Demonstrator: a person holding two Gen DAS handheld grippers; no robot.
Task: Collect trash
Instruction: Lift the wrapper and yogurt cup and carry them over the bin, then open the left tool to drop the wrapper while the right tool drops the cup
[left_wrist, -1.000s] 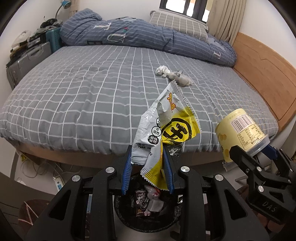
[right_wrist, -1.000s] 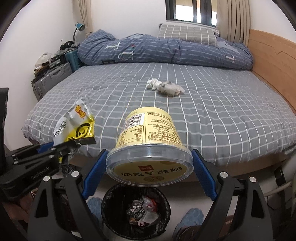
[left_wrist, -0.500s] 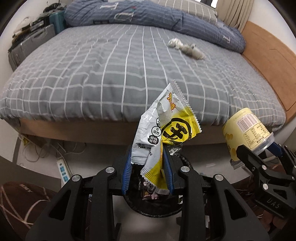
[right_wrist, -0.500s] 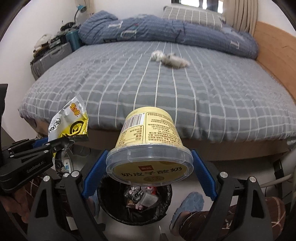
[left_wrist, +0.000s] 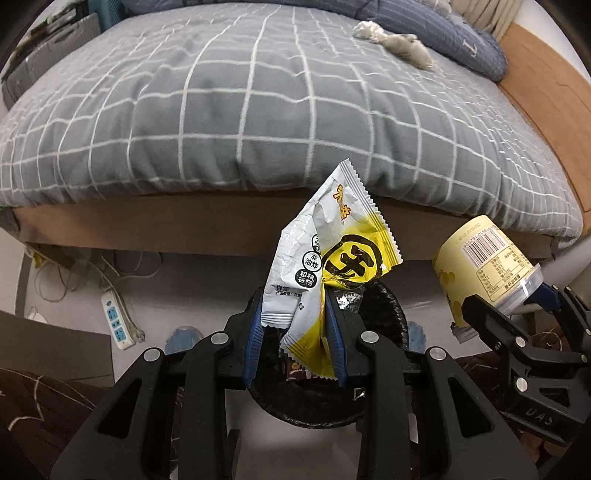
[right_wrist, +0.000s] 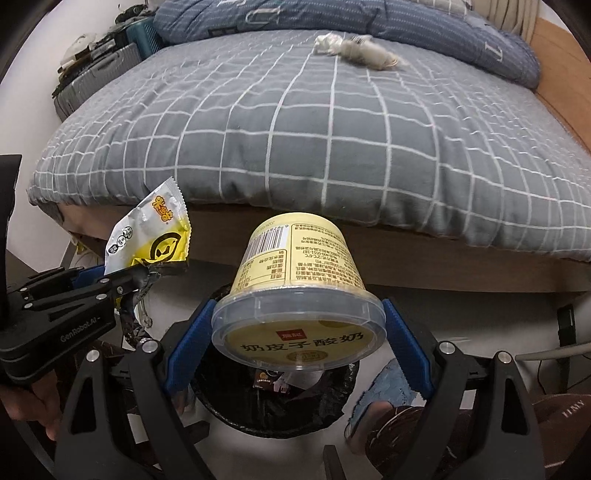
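Tongs dropped nearer the black-lined trash bin (left_wrist: 384, 306) at frame bottom: left tongs (left_wrist: 295, 341) stayed clamped on the snack wrapper (left_wrist: 332, 258), right tongs (right_wrist: 297, 339) on the yogurt cup (right_wrist: 299, 295).

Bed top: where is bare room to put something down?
The checked bedspread is bare from its near edge up to the crumpled tissues. The far end is crowded by the folded quilt; the left side borders suitcases.

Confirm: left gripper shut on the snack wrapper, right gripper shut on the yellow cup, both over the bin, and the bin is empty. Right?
Not quite: the bin is not empty; the right wrist view shows wrappers inside. The rest holds: left gripper shut on the snack wrapper, right gripper shut on the yellow cup, both over the bin.
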